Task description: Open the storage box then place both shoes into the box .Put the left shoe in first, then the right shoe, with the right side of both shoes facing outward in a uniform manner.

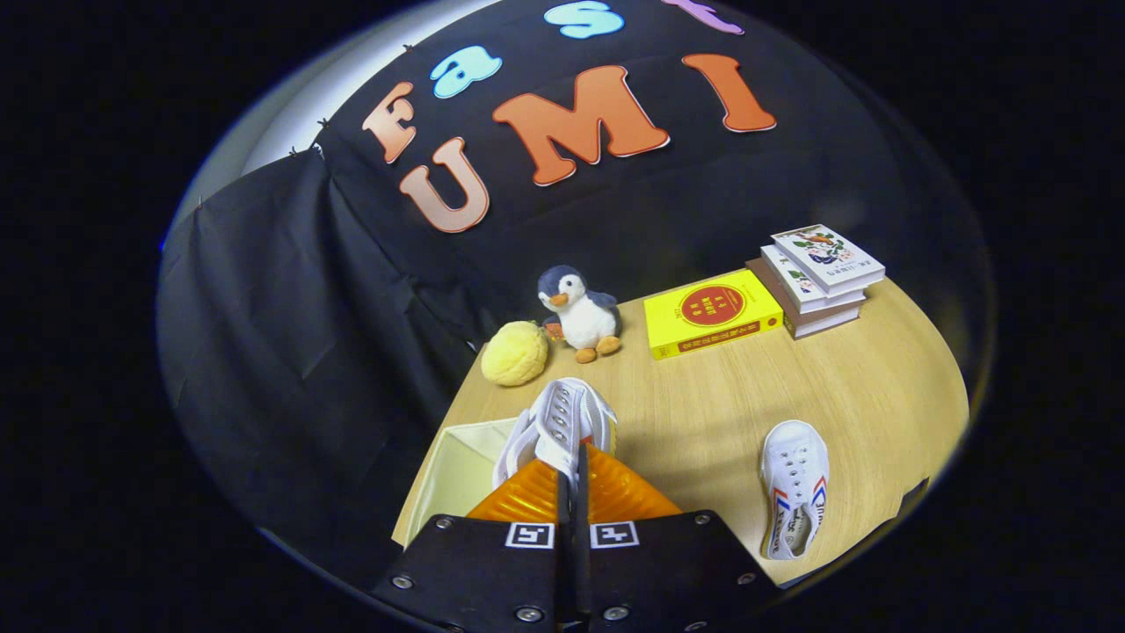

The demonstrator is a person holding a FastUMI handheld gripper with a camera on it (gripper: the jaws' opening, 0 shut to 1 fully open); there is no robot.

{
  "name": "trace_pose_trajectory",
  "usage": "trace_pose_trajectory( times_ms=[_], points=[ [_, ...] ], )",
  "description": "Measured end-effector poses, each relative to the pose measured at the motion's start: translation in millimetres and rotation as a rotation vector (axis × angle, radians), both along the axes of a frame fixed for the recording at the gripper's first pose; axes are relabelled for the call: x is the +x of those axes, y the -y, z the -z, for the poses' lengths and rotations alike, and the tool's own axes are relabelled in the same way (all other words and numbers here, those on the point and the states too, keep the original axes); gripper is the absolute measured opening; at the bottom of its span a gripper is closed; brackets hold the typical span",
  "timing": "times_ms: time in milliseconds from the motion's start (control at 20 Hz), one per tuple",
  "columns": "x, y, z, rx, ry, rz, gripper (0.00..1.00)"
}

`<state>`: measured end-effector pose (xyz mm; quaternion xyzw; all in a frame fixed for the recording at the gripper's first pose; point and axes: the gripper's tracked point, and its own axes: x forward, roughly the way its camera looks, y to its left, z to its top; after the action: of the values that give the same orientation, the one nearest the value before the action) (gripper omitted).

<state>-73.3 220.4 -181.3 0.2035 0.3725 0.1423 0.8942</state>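
The claw (571, 470) is pinched narrow on a white shoe (555, 420), carried just above the open storage box (457, 466) at the bench (703, 413) edge. The grip takes only a thin part of the shoe, so it could twist or slip and land with the wrong side outward. The other shoe (794, 488) lies on the bench well to the right of the box. Beyond the box stand a yellow plush ball (515, 353) and a penguin toy (580, 312), near enough to be brushed by a wide swing.
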Motion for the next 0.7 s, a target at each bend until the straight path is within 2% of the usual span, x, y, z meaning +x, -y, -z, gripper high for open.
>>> trace_pose_trajectory(
  times_ms=[400, 700],
  points=[
    [-24, -97, 21, 0.005, -0.094, -0.124, 0.01],
    [-30, -151, 57, -0.039, -0.199, -0.128, 0.01]
  ],
)
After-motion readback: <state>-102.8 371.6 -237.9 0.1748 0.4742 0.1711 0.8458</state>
